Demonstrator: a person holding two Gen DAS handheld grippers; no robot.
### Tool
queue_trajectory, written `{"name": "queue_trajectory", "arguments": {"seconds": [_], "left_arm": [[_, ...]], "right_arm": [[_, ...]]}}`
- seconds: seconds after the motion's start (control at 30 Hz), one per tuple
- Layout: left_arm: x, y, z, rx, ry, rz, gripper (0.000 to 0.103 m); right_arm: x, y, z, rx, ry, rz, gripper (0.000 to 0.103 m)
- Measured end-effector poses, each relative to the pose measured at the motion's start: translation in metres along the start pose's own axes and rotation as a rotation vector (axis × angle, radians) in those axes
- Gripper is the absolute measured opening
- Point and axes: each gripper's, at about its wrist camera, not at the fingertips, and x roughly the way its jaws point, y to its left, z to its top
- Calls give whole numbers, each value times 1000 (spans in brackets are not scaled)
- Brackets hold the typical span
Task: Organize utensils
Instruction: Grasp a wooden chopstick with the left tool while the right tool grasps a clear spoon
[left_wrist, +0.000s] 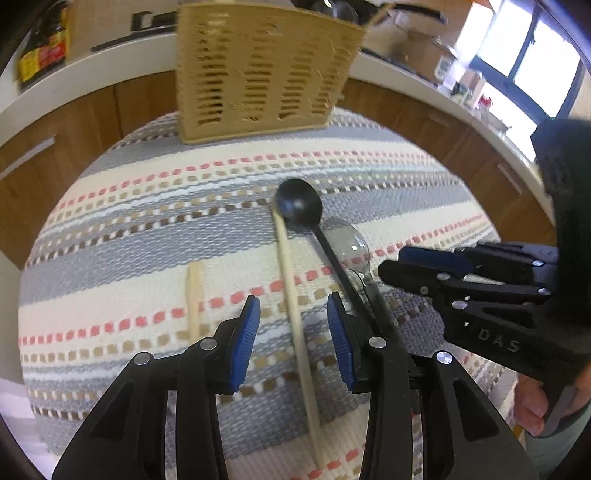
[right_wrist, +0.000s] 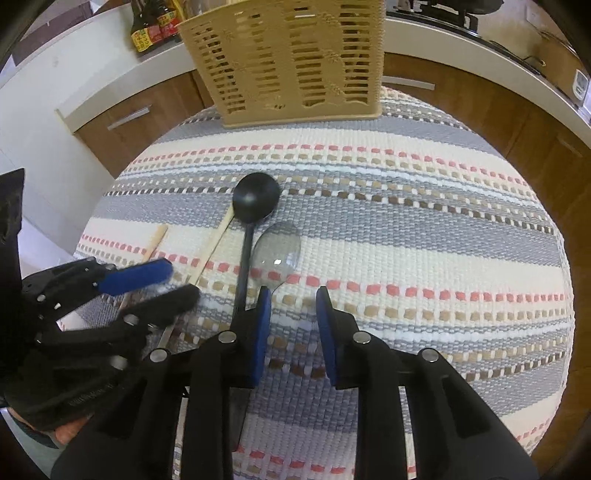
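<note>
Utensils all on mat ahead of both open, empty tongs: left gripper (left_wrist: 293, 321) straddling chopstick (left_wrist: 291, 295), right gripper (right_wrist: 291, 314) near clear spoon (right_wrist: 279, 245), black ladle (right_wrist: 255, 203) between; caddy (right_wrist: 291, 59) beyond, nothing visibly sorted

A home kitchen. Around my work surface, a table under a striped woven cloth (right_wrist: 424, 236), runs a white countertop (right_wrist: 461, 33) over wooden cabinet fronts with bar handles (right_wrist: 129, 112). Sauce bottles (right_wrist: 147, 29) stand on the counter; a window (left_wrist: 532, 59) lights the far side.
</note>
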Motion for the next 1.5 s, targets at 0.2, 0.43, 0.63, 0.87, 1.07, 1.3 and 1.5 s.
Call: {"name": "queue_trajectory", "arguments": {"seconds": [0.2, 0.43, 0.63, 0.87, 1.07, 1.3, 1.5], "left_arm": [[12, -25, 6, 117, 44, 150, 30], [1, -12, -7, 44, 18, 170, 3], [-15, 7, -24, -51, 36, 96, 4], [-17, -2, -19, 4, 62, 84, 9], [0, -5, -1, 25, 98, 111, 13], [16, -31, 11, 147, 136, 186, 5], [3, -32, 5, 134, 68, 118, 4]], "right_arm": [[2, -8, 3, -3, 56, 89, 22], [13, 8, 7, -46, 89, 45, 22], [23, 40, 10, -146, 96, -83, 22], [19, 47, 1, -224, 141, -114, 12], [10, 15, -9, -173, 147, -88, 10], [-1, 8, -12, -175, 153, -10, 10], [-35, -21, -15, -131, 70, 53, 10]]}}
